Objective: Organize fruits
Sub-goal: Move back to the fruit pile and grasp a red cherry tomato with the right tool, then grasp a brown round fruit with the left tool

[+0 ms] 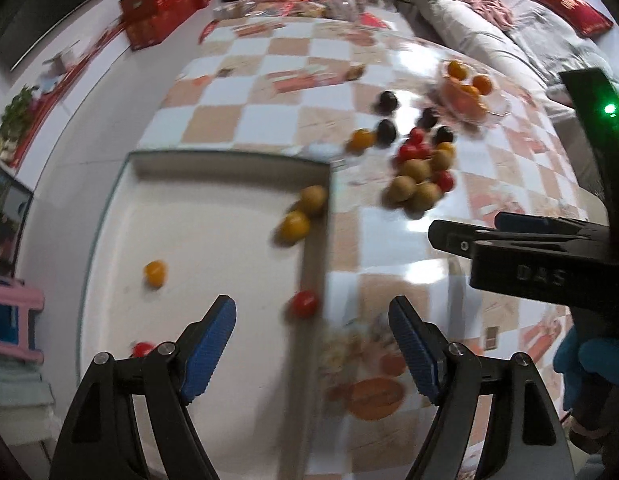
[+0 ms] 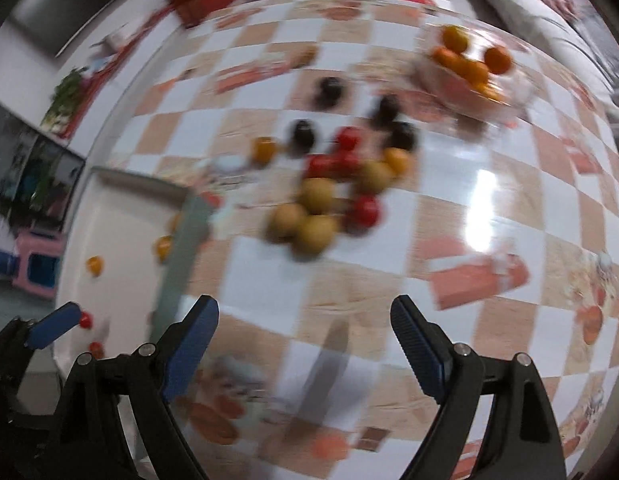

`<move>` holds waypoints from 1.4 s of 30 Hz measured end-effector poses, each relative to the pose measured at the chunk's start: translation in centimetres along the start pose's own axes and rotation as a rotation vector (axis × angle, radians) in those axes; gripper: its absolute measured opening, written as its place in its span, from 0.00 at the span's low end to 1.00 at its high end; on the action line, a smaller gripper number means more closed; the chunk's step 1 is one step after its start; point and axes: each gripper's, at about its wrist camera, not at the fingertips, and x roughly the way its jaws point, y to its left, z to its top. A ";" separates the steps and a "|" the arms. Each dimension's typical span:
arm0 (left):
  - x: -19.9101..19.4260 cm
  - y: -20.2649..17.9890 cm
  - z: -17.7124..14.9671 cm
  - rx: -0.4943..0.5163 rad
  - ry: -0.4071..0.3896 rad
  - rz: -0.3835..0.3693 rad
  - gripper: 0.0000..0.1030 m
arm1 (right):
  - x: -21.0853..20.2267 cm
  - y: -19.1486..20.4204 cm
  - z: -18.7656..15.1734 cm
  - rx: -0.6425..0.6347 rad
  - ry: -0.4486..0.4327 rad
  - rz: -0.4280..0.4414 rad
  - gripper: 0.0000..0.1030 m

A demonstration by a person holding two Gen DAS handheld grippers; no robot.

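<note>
Far left: shallow white rectangular tray (image 1: 213, 200) on the checkered tan-and-white surface (image 1: 269, 120). Inside it, a small orange-yellow fruit (image 1: 155, 273) alone near the middle; a tan round fruit (image 1: 312, 199) and a yellow-orange round fruit (image 1: 294, 227) touching each other against the right wall; a red cherry tomato (image 1: 304, 303) lower down by the same wall; another small red fruit (image 1: 142, 349) near the front edge, partly hidden behind a finger.

Left gripper (image 1: 312, 346) above the tray's right wall, blue-padded fingers spread wide, nothing between them.

Right of tray: loose pile of mixed fruit (image 2: 329, 192) on the surface — tan round ones at front, red tomatoes behind and beside, dark plums (image 2: 329, 90) farthest back, one orange fruit (image 2: 264, 149) off to the left of the pile.

Right gripper (image 2: 305, 344) over bare surface nearer than the pile, fingers wide apart, holding nothing.

Far right: clear glass bowl (image 2: 521, 92) holding several oranges (image 2: 475, 70). Motion blur throughout.
</note>
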 end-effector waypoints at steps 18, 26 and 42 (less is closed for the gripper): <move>4.3 -7.6 3.4 0.036 0.013 -0.025 0.77 | 2.3 -5.8 3.5 -0.004 0.006 0.029 0.71; 6.6 -8.5 4.4 0.029 0.022 -0.022 0.63 | 4.3 -5.3 4.6 -0.066 0.053 0.113 0.55; 9.9 -9.8 6.7 0.006 0.051 -0.016 0.48 | 4.6 -6.7 5.6 -0.081 0.069 0.150 0.22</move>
